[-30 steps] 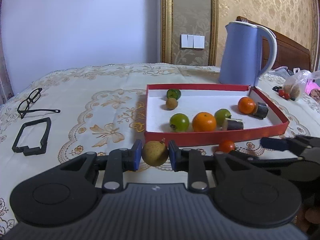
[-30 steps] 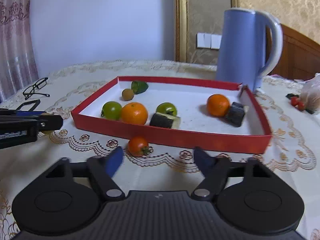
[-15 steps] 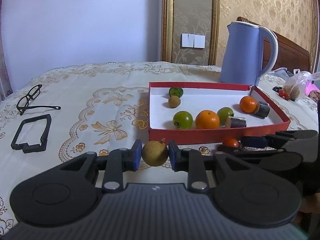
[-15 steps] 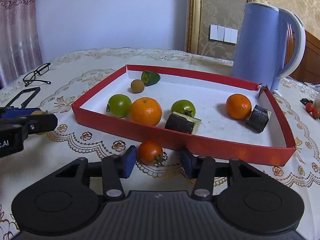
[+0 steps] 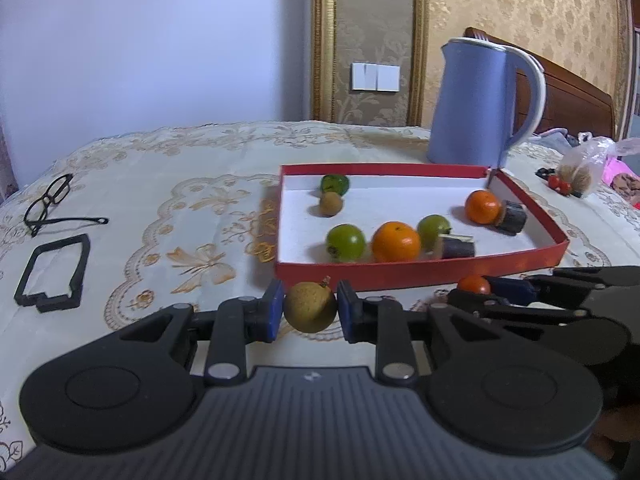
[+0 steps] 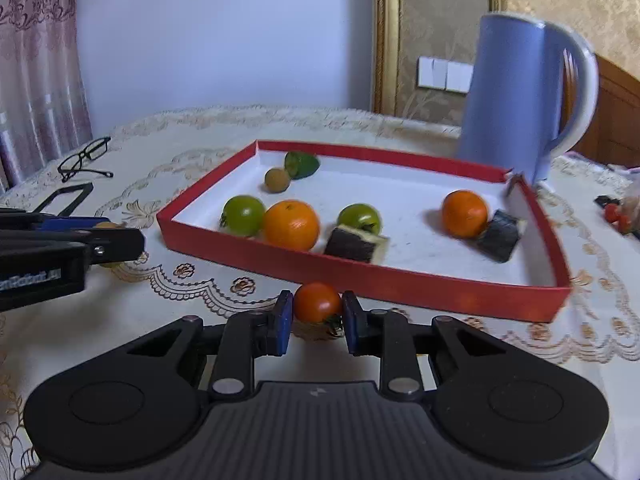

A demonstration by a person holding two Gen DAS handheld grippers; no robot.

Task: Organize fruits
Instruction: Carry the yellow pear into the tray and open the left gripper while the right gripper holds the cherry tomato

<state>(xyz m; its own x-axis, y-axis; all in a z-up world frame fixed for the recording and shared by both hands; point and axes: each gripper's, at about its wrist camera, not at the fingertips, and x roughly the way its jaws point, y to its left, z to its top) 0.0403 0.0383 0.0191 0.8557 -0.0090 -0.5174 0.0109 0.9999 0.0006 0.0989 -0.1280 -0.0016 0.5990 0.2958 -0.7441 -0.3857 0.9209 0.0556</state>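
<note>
- Now the right tongs (image 6: pixel 316 322) have narrowed from a wide spread to close around the red tomato (image 6: pixel 317 302), which sits just in front of the near wall of the red tray (image 6: pixel 420 278); both blue pads look to touch it, though motion blur leaves firm contact uncertain.
- Left tongs (image 5: pixel 310 311): clamped as before on a brown round fruit (image 5: pixel 310 307), held in front of the tray's near-left corner.
- Inside the tray: two oranges, two green tomatoes, a small brown fruit, a green piece at the far-left corner, and two dark cut chunks.
- Behind the tray stands a blue kettle (image 5: pixel 478 104); well to its left on the desk (image 5: pixel 180 184) lie glasses (image 5: pixel 50 204).
- Reading: each hand now carries one stray fruit, so lifting both over the near wall appears to be the remaining step.
</note>
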